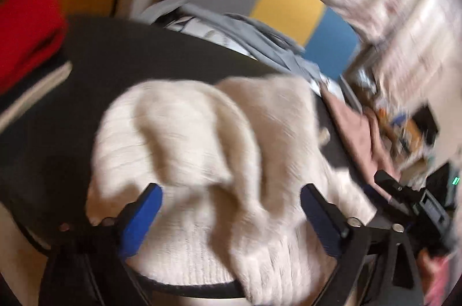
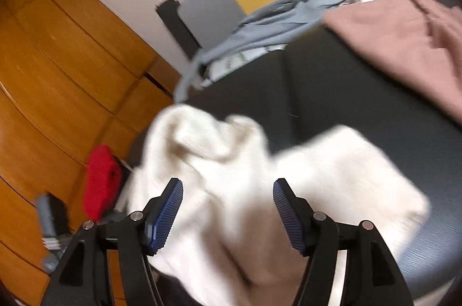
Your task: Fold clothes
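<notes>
1. Cream sweater lies rumpled on the dark counter, not yet flat.
2. Your left gripper and right gripper hover above it, fingers apart (gripping nothing), probably ready to regrasp.

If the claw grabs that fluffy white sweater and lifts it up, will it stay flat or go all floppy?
Probably floppy: the white sweater already lies in soft humps and folds on the dark surface, so it would likely sag and dangle from wherever it's pinched. Its thick knit looks grippy, not slippery. Both the left claw and right claw are open over it.
</notes>
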